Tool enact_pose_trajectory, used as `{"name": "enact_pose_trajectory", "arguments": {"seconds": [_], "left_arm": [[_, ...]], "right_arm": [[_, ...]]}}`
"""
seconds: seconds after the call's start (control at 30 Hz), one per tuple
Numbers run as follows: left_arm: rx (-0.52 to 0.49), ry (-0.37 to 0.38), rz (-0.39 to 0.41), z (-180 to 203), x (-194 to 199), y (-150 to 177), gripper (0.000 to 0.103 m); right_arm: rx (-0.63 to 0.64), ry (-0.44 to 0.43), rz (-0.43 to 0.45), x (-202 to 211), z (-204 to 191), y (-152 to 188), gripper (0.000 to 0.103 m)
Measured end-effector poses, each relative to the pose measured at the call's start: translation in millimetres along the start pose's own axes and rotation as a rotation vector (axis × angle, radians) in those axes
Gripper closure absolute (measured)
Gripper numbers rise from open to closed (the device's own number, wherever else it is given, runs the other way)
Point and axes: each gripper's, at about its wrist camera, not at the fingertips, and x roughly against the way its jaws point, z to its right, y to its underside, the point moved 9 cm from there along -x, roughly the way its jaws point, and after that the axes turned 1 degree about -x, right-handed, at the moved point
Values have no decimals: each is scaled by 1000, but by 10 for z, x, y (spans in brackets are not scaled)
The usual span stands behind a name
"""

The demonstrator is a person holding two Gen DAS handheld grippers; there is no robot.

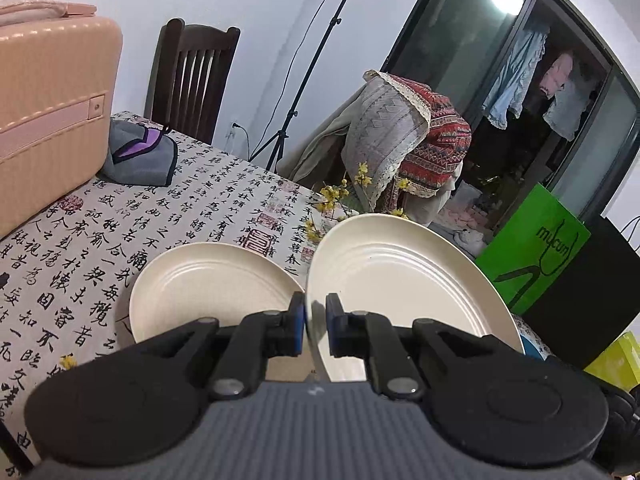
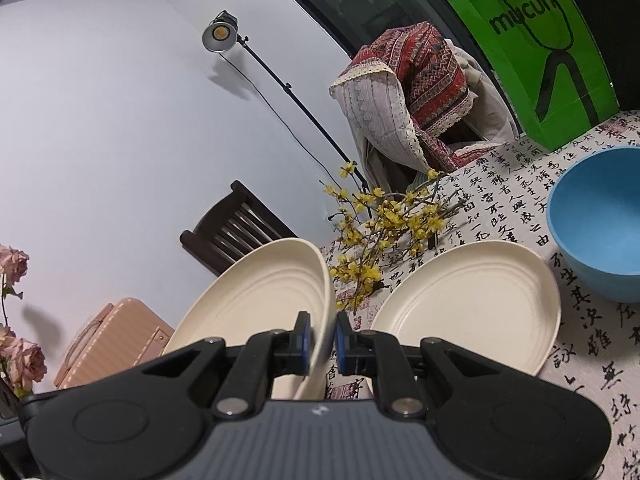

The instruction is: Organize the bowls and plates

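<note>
Now we see each hand-held gripper pinching the rim of its own cream plate. Our left hand-held gripper (image 1: 314, 322) has its blue pads narrowed onto the near edge of the left-held plate (image 1: 404, 276), which is tilted up off the bench (image 1: 80, 240); just to its left the other plate (image 1: 208, 284) appears, its near edge hidden behind the fingers. From the right wrist view, our right hand-held gripper (image 2: 322, 338) is clamped on the rim of the right-held plate (image 2: 260, 300), also tilted and lifted, with the other plate (image 2: 472, 304) just to its right. A blue bowl (image 2: 600, 220) sits on the calligraphy-print cloth at the far right, beside yellow flowering twigs (image 2: 384, 224). A green bag (image 2: 536, 52) stands farther back, and a pink suitcase (image 1: 48, 112) rests at the left.
</note>
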Motion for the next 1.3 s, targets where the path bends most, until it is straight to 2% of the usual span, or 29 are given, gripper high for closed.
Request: {"name": "enact_pose_trajectory", "arguments": {"seconds": [1.3], "left_arm": [[-48, 59, 0, 361, 506, 369, 92]], "right_arm": [[-37, 19, 45, 738, 145, 122, 91]]}}
